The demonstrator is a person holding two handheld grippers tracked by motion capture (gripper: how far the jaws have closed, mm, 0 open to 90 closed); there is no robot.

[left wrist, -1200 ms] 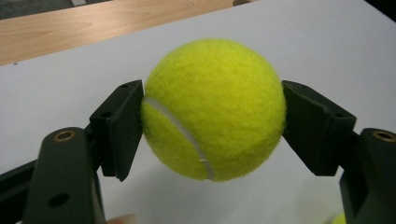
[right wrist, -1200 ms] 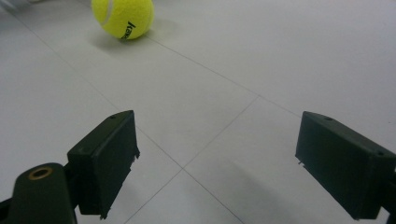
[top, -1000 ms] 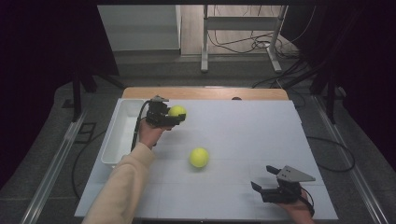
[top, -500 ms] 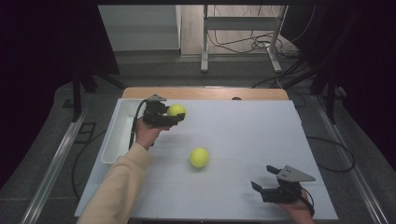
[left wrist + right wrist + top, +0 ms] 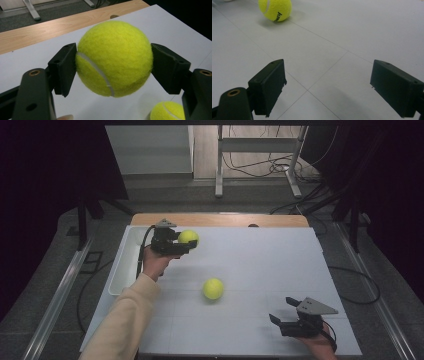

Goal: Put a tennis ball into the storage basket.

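Person at a white table (image 5: 260, 270) w/ a two-jaw gripper in each hand. Left gripper (image 5: 176, 243) is clamped on a yellow tennis ball (image 5: 188, 237), held off the tabletop near the far-left corner, just beside a white bin (image 5: 122, 265) that runs along the table's left edge. In the left gripper view the held tennis ball (image 5: 114, 58) sits squarely between both black pads (image 5: 65, 67), white seam facing the camera, nothing slipping.

Second tennis ball (image 5: 213, 289) lies loose near the table's middle, well apart from both grippers.

Right gripper (image 5: 292, 320) rests low at the near-right corner, jaws spread wide w/ nothing between them. The right gripper view looks across the table toward the loose ball (image 5: 275, 9).

Step in hand, as I judge it: carrying the gripped ball, prob. toward the bin. Next move would call for swinging left over the bin's rim, then letting go. The loose ball would be left to collect after.

Writing: black print on the loose ball, partly turned away. Looks like a brand name, approx. "Kawa…", can't read it fully. No label legible on the held ball.
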